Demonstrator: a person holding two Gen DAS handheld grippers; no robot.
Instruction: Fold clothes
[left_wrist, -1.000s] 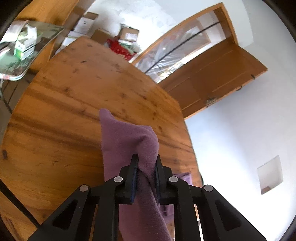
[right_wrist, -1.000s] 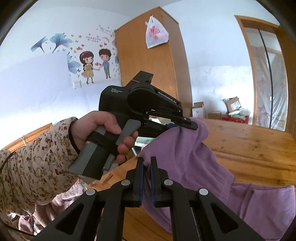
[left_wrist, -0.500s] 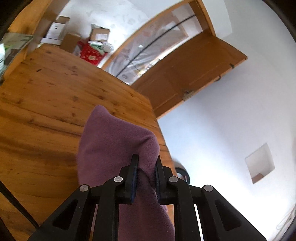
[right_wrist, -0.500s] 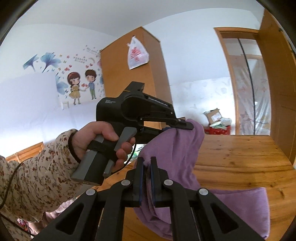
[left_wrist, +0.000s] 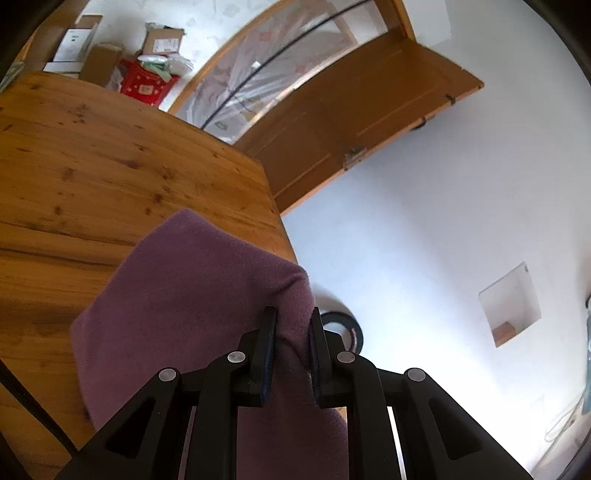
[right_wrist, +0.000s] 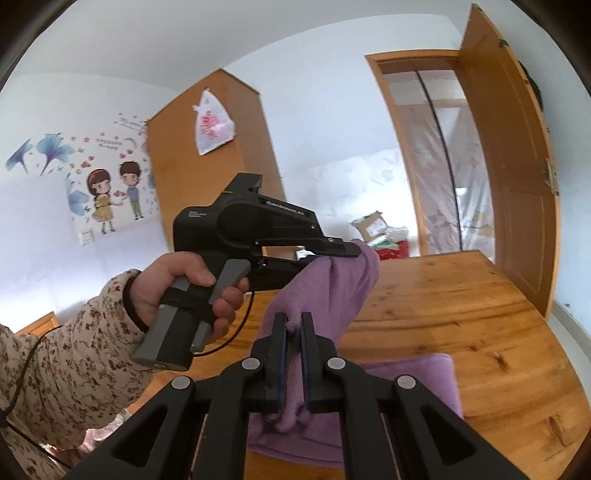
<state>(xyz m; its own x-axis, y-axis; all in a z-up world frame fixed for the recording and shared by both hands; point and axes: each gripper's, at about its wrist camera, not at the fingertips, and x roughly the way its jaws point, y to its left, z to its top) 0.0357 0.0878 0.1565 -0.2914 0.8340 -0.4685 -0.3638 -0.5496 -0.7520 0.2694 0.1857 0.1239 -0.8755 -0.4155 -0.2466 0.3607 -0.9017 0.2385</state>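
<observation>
The purple garment (right_wrist: 332, 291) is held up by both tools, so that one edge is lifted while its lower part lies on the wooden table (right_wrist: 461, 295). The left gripper (left_wrist: 291, 328) is closed on a bunched fold of the cloth, and the right gripper (right_wrist: 291, 328) is closed on another part of the same edge, just beside it. In the right wrist view the left gripper is seen from the side, held by a hand (right_wrist: 177, 291) in a flowered sleeve (right_wrist: 62, 362). Two grips are probably needed because soft fleece sags between holds. Whether the edge is being carried over for a fold or lifted to spread the garment cannot be told.
</observation>
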